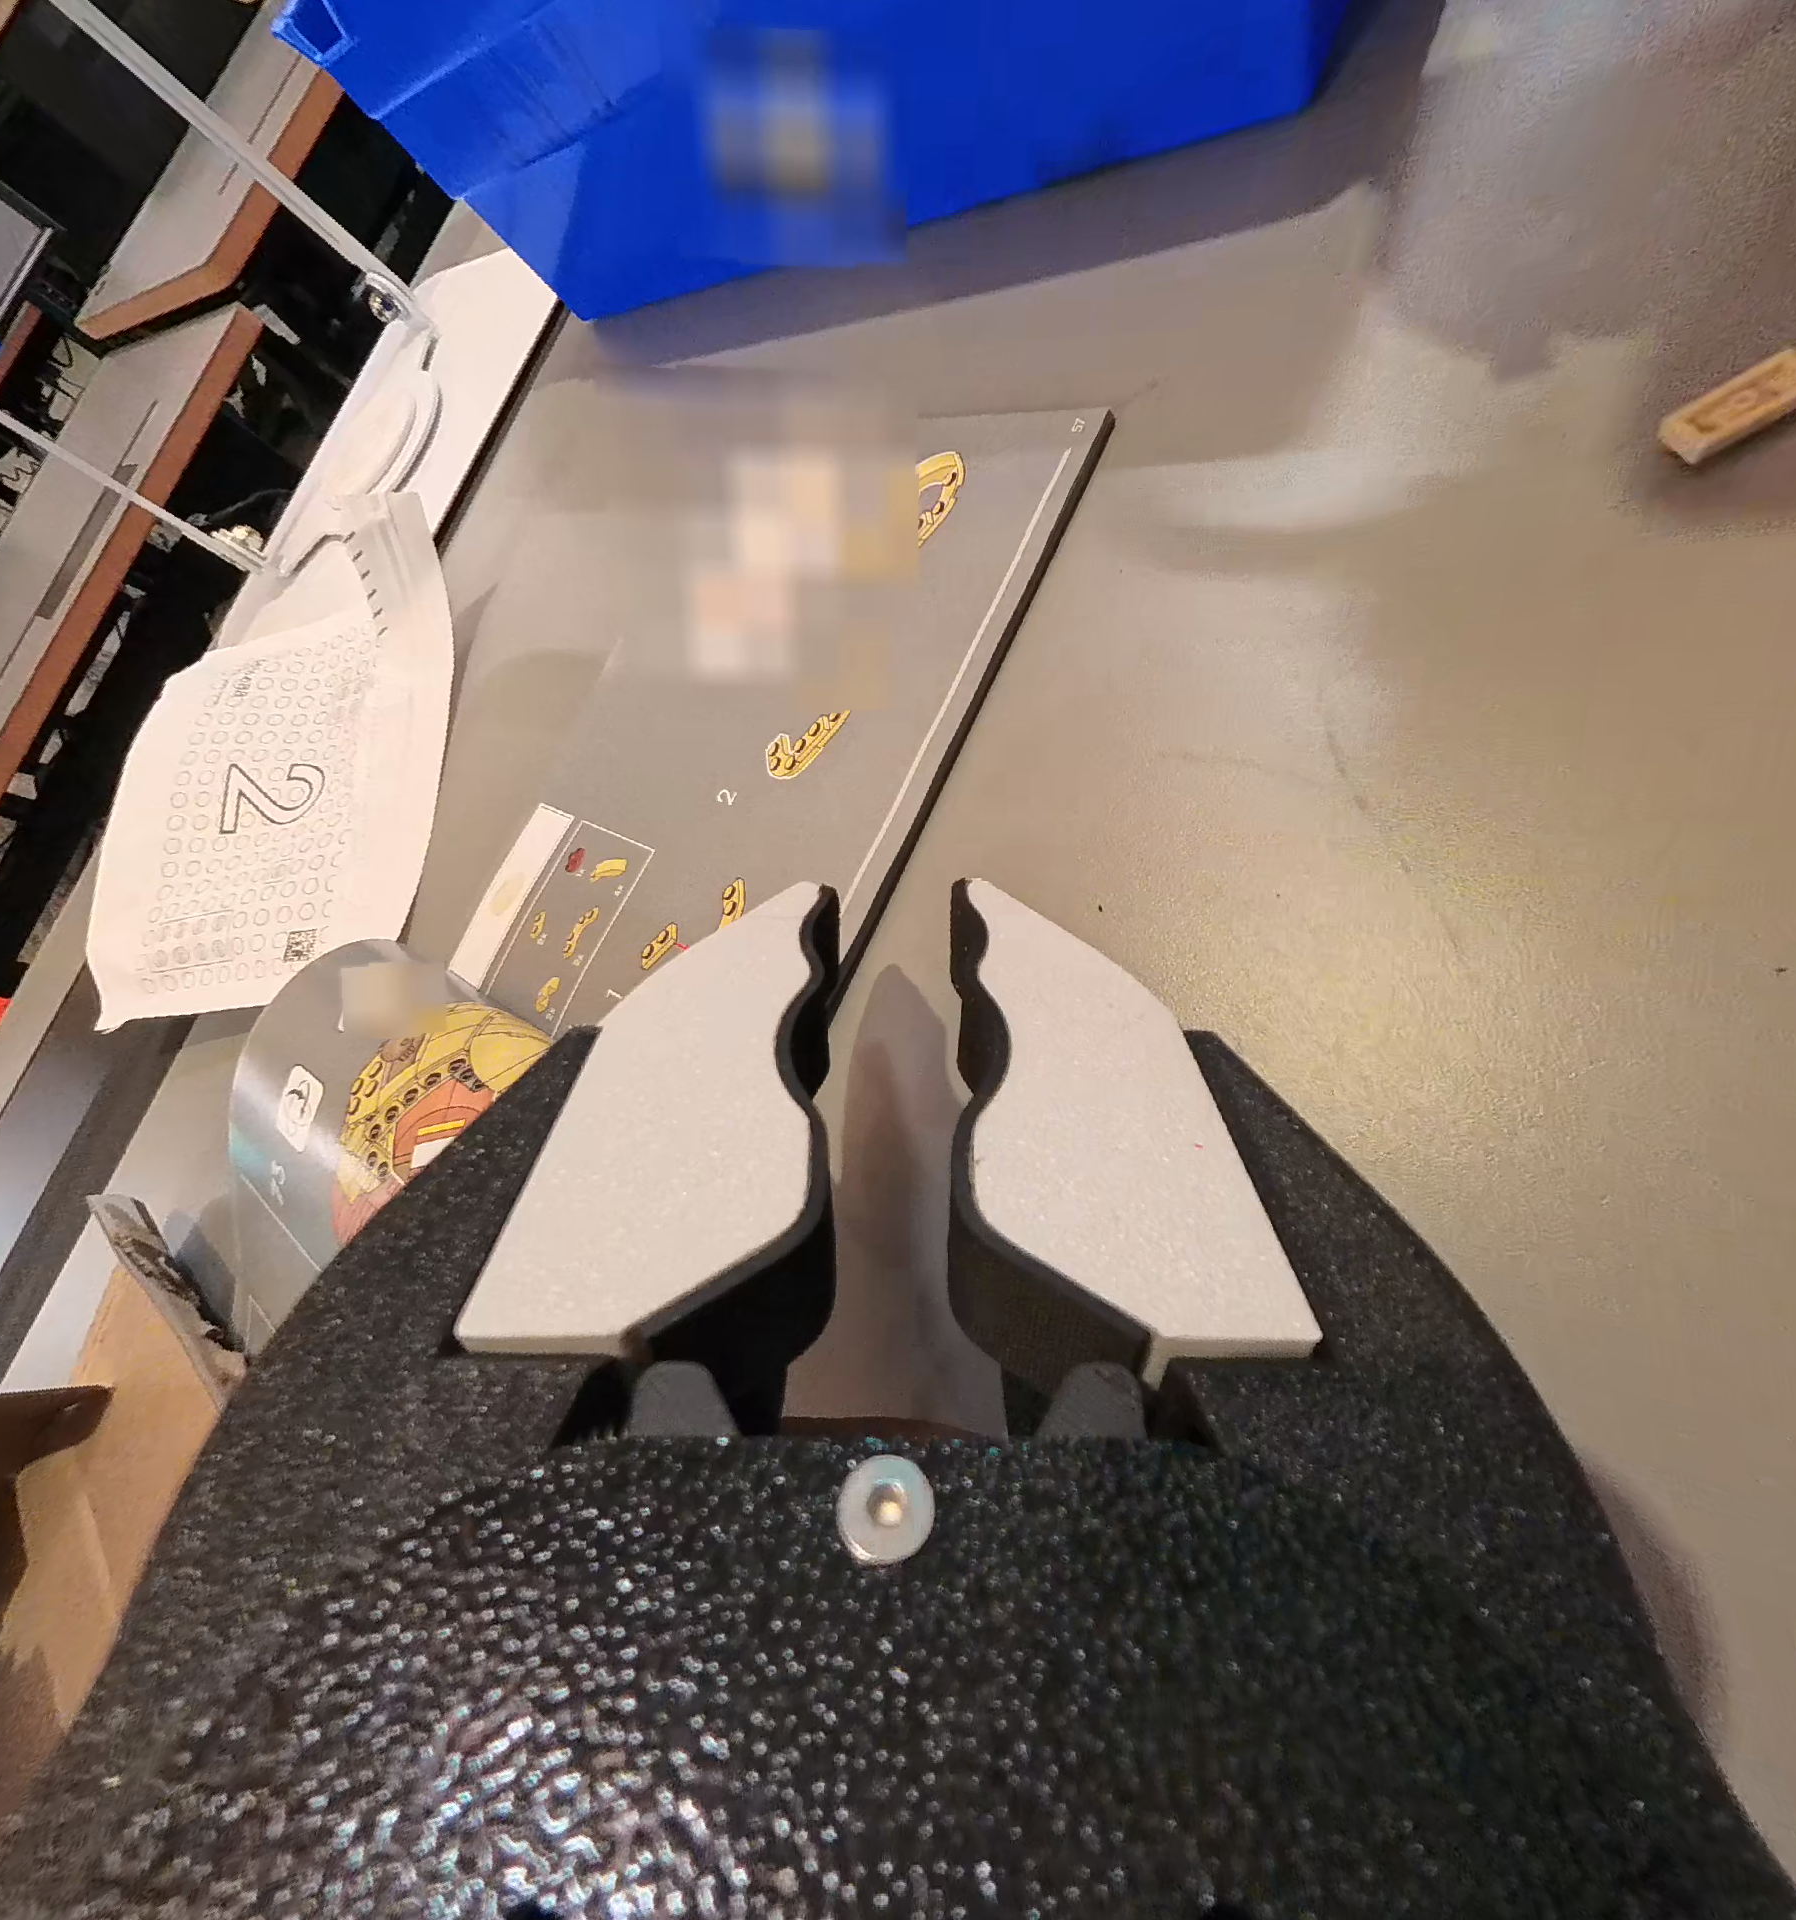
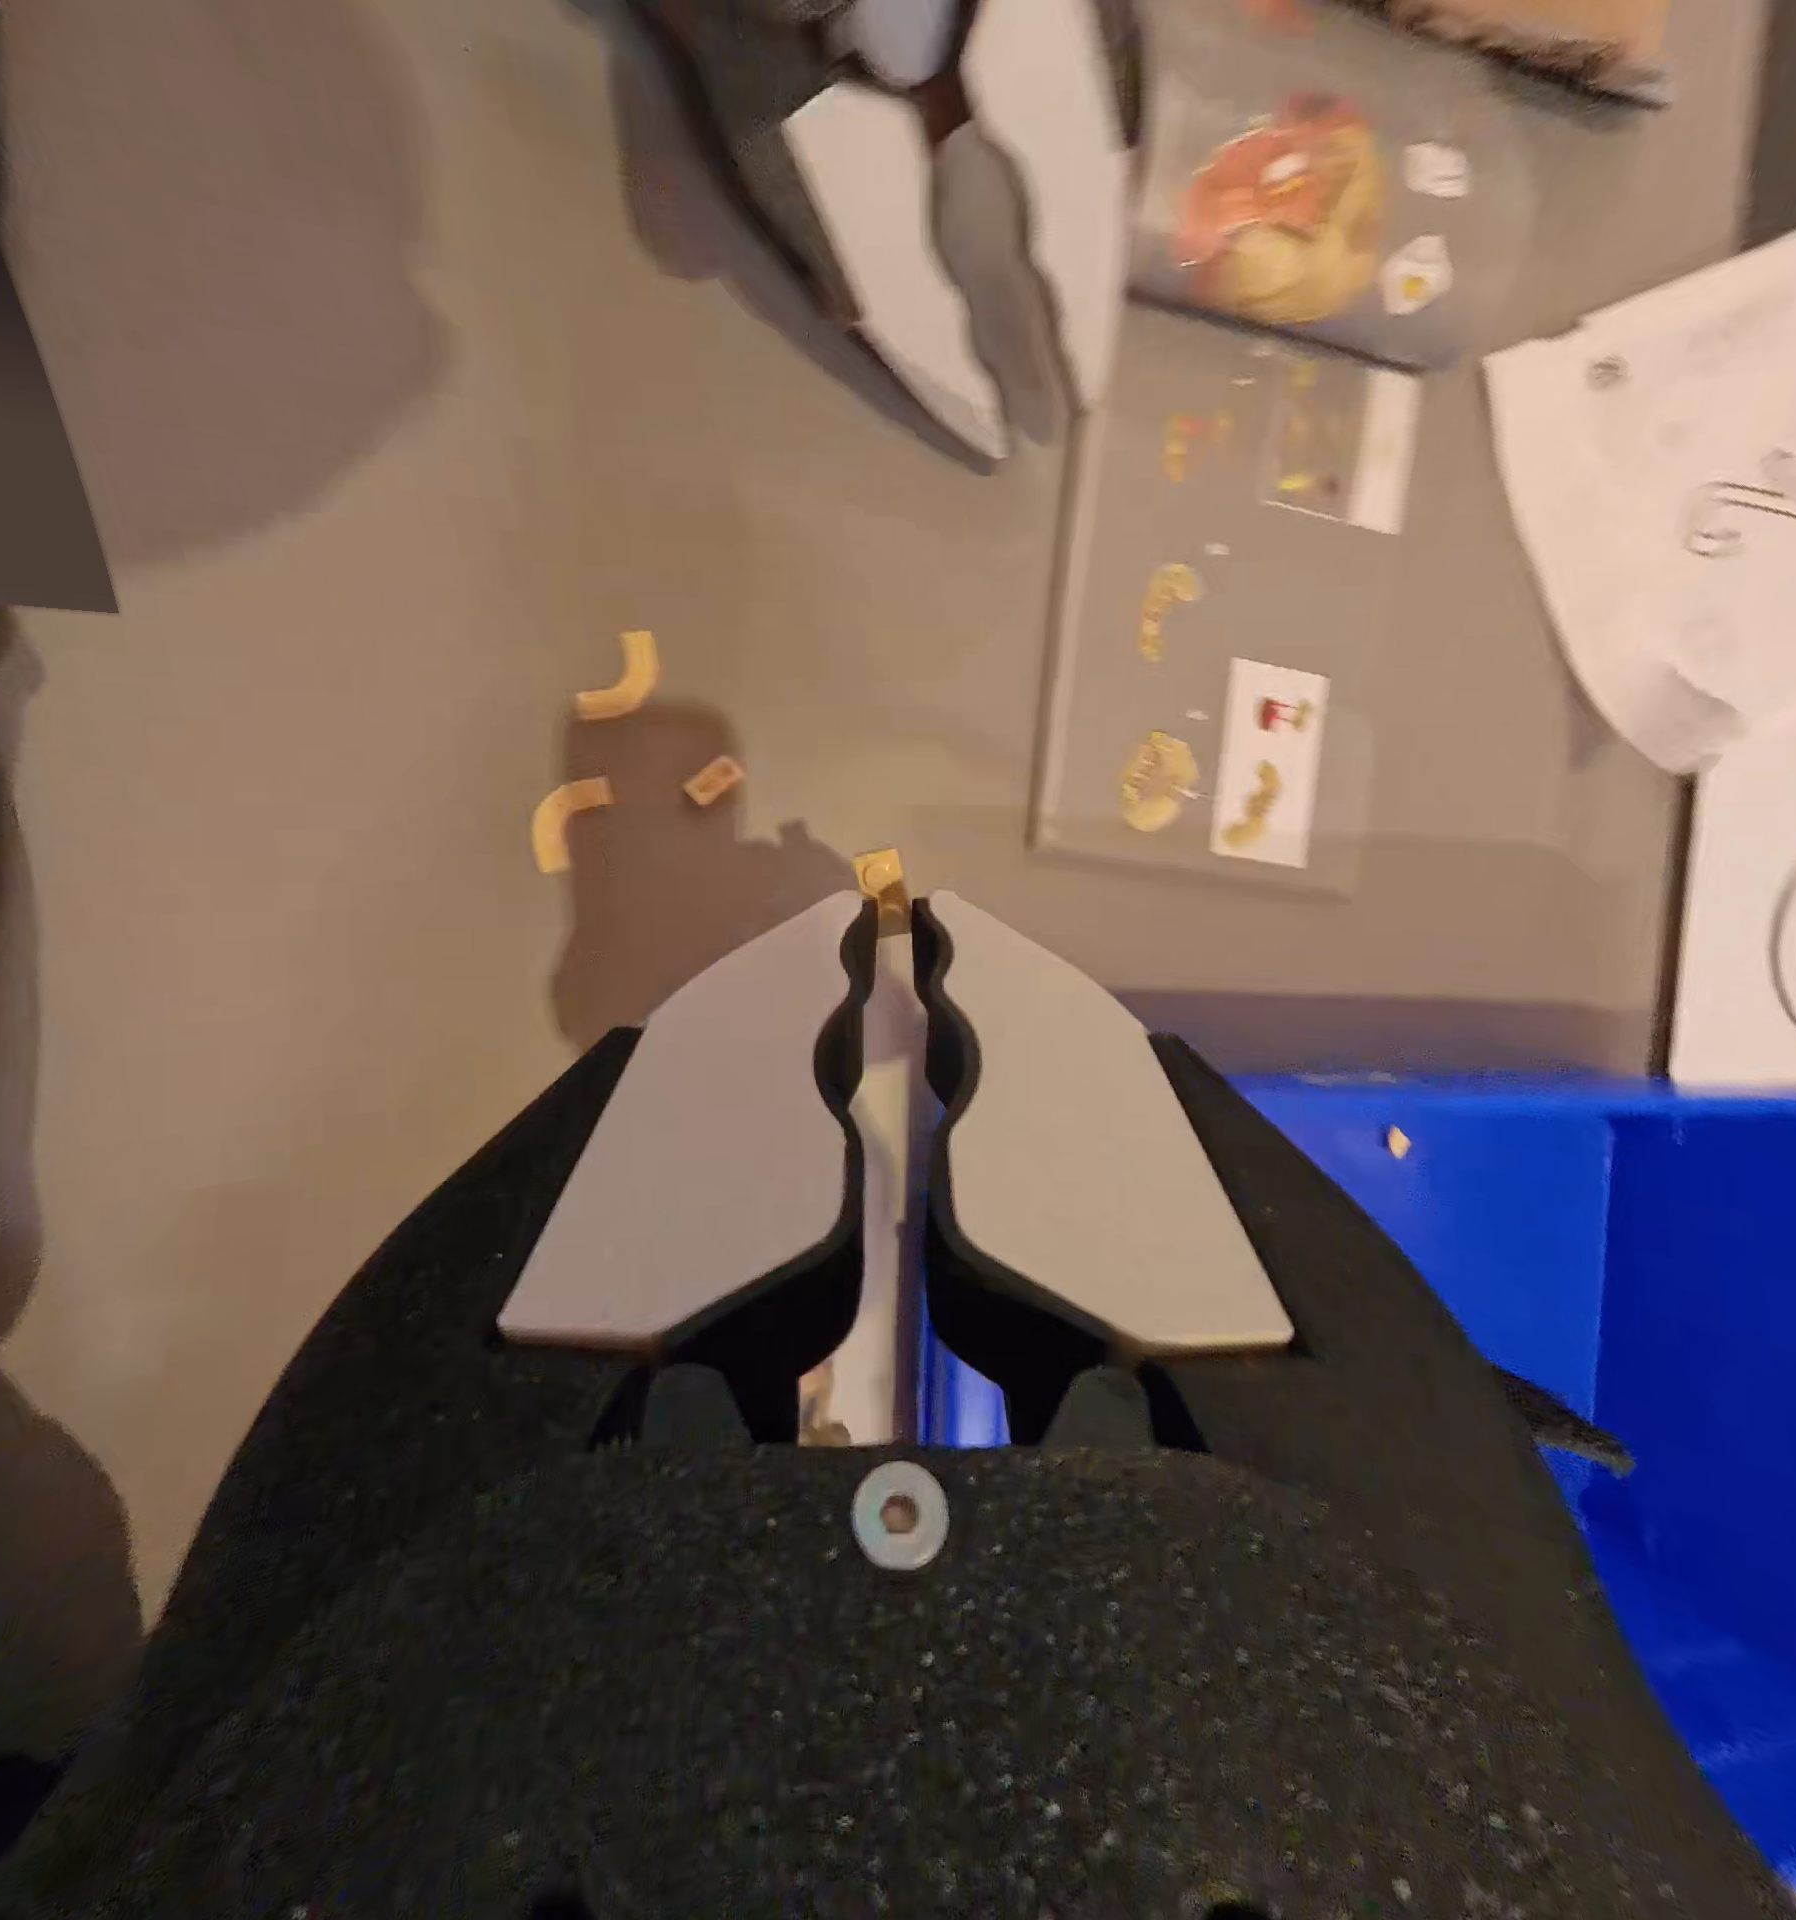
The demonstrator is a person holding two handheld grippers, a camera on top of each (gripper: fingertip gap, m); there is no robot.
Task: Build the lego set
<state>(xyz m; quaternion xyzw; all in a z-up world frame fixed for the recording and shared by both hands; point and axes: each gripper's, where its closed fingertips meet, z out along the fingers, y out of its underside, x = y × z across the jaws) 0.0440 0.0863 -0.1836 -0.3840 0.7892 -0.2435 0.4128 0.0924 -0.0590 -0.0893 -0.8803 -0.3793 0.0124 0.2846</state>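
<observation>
Grey desk (image 2: pixel 354 935): right tongs (image 2: pixel 892 914) clamped on small yellow brick (image 2: pixel 881 878); left tongs (image 1: pixel 894 894) apart, bare, beside instruction booklet (image 1: pixel 769 644); curved yellow pieces (image 2: pixel 619 681) nearby.

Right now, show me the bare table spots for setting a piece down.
Free: the grey table between the instruction booklet and the tan plate. Crowded: around the curved tan pieces, and the left edge by the white paper bag.

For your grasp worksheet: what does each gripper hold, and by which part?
The right gripper pinches a small yellow brick plate by its near end, the far end sticking out. The left gripper is open, holding nothing.
</observation>
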